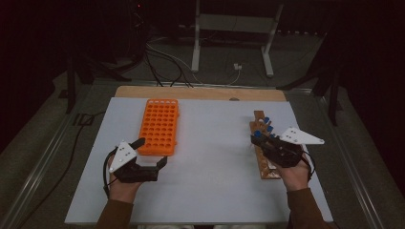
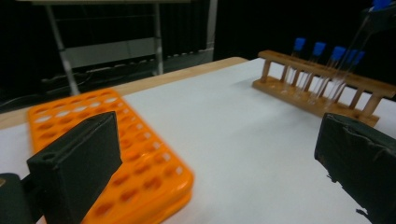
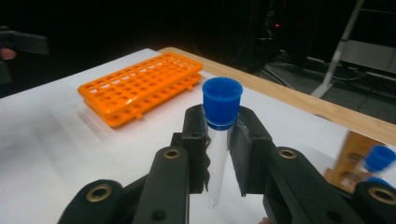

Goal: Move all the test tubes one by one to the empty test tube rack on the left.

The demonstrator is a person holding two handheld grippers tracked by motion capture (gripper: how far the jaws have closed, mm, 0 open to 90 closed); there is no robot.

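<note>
My right gripper (image 3: pixel 218 135) is shut on a clear test tube with a blue cap (image 3: pixel 222 103), held upright just below the cap. In the high view that gripper (image 1: pixel 258 138) hovers beside the wooden tube rack (image 1: pixel 265 164) at the right, where several more blue-capped tubes (image 1: pixel 267 121) stand. An orange tube rack (image 1: pixel 160 126) with many empty holes lies flat at the left middle. My left gripper (image 1: pixel 153 152) sits at the orange rack's near end, jaws wide apart and nothing between them. The left gripper view has the orange rack (image 2: pixel 135 154) under its left jaw and the wooden rack (image 2: pixel 322 88) farther off.
The white tabletop (image 1: pixel 210 162) has a wooden strip (image 1: pixel 200 93) along its far edge. Beyond it stand a metal frame (image 1: pixel 234 28) and cables (image 1: pixel 162 62) on a dark floor. A person's hands and brown sleeves come in from the bottom.
</note>
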